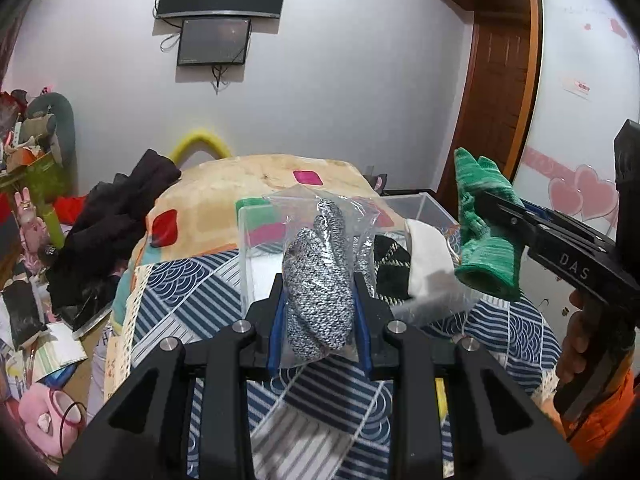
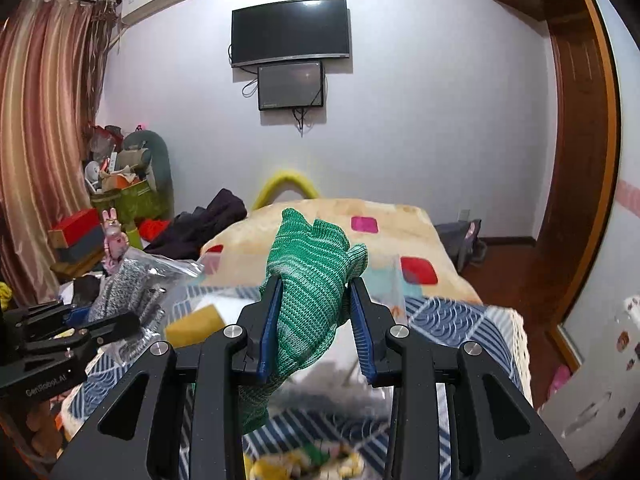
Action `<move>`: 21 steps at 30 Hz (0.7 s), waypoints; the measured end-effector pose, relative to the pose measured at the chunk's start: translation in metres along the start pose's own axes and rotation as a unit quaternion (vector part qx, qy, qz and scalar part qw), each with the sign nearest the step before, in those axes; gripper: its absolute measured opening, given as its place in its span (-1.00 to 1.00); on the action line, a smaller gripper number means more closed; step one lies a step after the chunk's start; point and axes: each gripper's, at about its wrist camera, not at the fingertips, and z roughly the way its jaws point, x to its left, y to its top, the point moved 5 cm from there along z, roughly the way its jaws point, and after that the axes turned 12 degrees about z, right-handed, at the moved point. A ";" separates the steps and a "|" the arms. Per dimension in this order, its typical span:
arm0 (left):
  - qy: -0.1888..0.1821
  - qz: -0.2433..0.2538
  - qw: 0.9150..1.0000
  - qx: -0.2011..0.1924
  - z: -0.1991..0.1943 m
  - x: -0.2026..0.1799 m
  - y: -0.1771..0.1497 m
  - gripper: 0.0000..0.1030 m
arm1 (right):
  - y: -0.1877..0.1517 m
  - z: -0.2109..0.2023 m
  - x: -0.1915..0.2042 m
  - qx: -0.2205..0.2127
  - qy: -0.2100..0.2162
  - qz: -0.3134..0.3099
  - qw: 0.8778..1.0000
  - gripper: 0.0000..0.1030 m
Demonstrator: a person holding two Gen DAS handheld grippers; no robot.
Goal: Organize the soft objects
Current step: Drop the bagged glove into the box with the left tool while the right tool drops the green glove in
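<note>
My left gripper (image 1: 318,300) is shut on a clear plastic bag holding speckled black-and-white knit gloves (image 1: 320,276), lifted above the bed. My right gripper (image 2: 314,304) is shut on a green knit glove (image 2: 312,272) and holds it in the air; the glove also shows in the left wrist view (image 1: 480,216), right of the bag. The bagged gloves also show in the right wrist view (image 2: 132,284) at the left. A clear plastic box (image 1: 432,210) stands on the bed behind the bag, with a white cloth (image 1: 426,256) and a dark patterned item inside or near it.
The bed carries a blue striped quilt (image 1: 192,304) and a beige blanket with coloured squares (image 1: 256,176). Dark clothes (image 1: 108,224) are piled at the bed's left. Cluttered boxes and toys (image 2: 112,184) stand left. A yellow sponge (image 2: 194,324) lies on the bed. A wooden door (image 1: 500,92) is right.
</note>
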 end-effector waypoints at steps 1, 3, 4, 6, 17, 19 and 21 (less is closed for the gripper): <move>-0.002 -0.001 1.000 0.002 0.006 0.001 0.003 -0.43 | 0.002 0.005 0.003 0.000 -0.002 -0.004 1.000 -0.41; -0.005 0.000 1.000 0.003 0.015 0.002 0.009 -0.43 | 0.003 0.013 0.007 -0.001 -0.008 -0.015 1.000 -0.41; -0.005 0.002 1.000 0.005 0.021 0.002 0.012 -0.43 | 0.003 0.016 0.008 0.001 -0.012 -0.021 1.000 -0.41; -0.011 0.005 1.000 0.010 0.032 -0.001 0.016 -0.43 | 0.004 0.027 0.010 0.009 -0.017 -0.030 0.999 -0.41; -0.033 0.014 0.997 0.067 0.095 -0.016 0.004 -0.43 | -0.030 0.069 0.010 0.104 -0.031 -0.096 0.989 -0.41; -0.024 0.022 0.997 0.065 0.098 -0.017 0.001 -0.42 | -0.034 0.073 0.007 0.121 -0.024 -0.095 0.988 -0.42; -0.019 0.031 0.998 0.059 0.095 -0.021 0.000 -0.31 | -0.035 0.075 0.002 0.136 -0.017 -0.089 0.986 -0.41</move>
